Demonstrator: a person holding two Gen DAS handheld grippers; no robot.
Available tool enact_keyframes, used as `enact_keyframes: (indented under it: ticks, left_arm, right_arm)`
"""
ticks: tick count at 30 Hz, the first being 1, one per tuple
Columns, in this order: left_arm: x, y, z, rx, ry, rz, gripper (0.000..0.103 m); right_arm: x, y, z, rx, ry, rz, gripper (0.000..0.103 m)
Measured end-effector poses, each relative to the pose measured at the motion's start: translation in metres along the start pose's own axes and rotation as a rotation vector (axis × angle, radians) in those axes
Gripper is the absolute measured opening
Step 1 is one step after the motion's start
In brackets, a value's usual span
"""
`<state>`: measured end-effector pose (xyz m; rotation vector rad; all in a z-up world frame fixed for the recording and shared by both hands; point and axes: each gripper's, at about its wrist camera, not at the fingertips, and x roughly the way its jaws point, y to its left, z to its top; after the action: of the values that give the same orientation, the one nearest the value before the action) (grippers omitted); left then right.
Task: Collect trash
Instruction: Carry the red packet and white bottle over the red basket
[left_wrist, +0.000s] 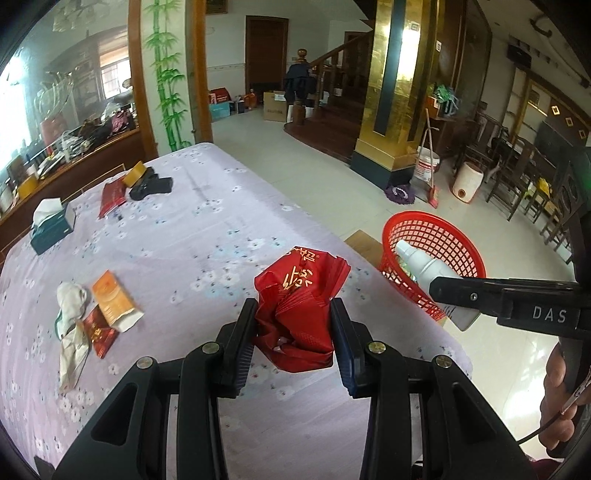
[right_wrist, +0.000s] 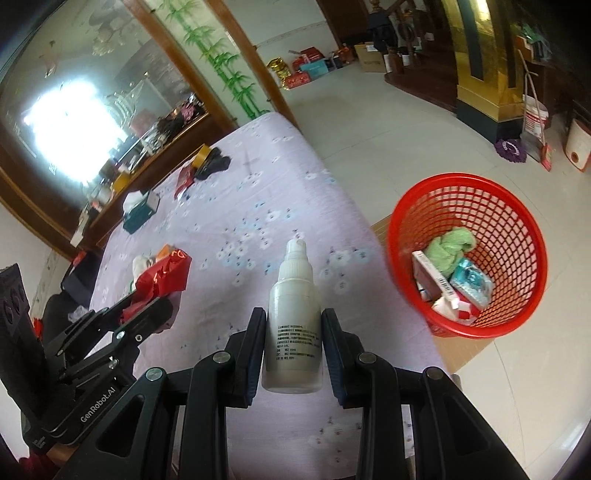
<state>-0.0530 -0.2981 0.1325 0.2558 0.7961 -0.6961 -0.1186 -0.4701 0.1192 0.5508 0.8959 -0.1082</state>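
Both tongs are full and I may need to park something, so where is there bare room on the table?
The lilac floral tablecloth is bare through its middle and far end, between the green tissue box and the edge nearest the red mesh basket. The near left is crowded by an orange packet and crumpled wrappers.

The left gripper (left_wrist: 293, 314) clamps a crumpled red bag (left_wrist: 301, 295) between its jaws above the floral-clothed surface (left_wrist: 207, 229). At right, the right gripper (left_wrist: 448, 291) grips a white spray bottle (left_wrist: 424, 269) over the red basket (left_wrist: 443, 236).
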Motion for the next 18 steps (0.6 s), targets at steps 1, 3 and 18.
enact_keyframes:
  ticks: [1,3,18]
  left_arm:
    - [0.001,-0.003,0.002,0.004,0.0,-0.003,0.037]
    - [0.003,-0.01,0.007,0.019,-0.003,-0.005,0.037]
    - [0.033,-0.064,0.035,0.121,0.012,-0.059,0.037]
  right_arm:
    - [-0.002,-0.004,0.001,0.006,-0.004,-0.001,0.033]
    - [-0.006,-0.011,0.003,0.018,-0.011,0.0,0.033]
    - [-0.032,-0.075,0.018,0.144,-0.073,-0.025,0.033]
